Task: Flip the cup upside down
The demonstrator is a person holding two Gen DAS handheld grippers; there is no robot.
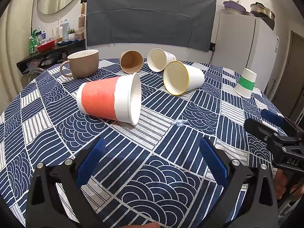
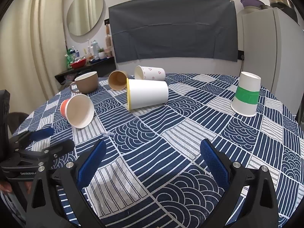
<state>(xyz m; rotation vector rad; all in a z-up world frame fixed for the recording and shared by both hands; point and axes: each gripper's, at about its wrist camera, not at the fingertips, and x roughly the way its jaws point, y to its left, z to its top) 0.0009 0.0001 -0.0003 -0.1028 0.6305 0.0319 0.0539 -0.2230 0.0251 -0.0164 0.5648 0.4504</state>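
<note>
Several paper cups lie on their sides on the patterned tablecloth (image 1: 152, 171): an orange-banded cup (image 1: 106, 99) (image 2: 78, 111), a yellow-rimmed white cup (image 1: 182, 77) (image 2: 147, 94), a brown cup (image 1: 131, 61) (image 2: 117, 80) and a heart-print cup (image 1: 159, 59) (image 2: 150, 73). A green-banded cup (image 1: 245, 85) (image 2: 246, 95) stands upside down at the right. My left gripper (image 1: 152, 155) (image 2: 50, 138) is open and empty, in front of the orange cup. My right gripper (image 2: 153, 159) (image 1: 266, 119) is open and empty above the cloth.
A tan ceramic mug (image 1: 83, 63) (image 2: 86, 84) stands upright at the back left. A small clear scrap (image 1: 178, 122) (image 2: 107, 134) lies on the cloth. A white fridge (image 1: 247, 43) stands behind the table's right, a cluttered shelf (image 1: 51, 45) at the left.
</note>
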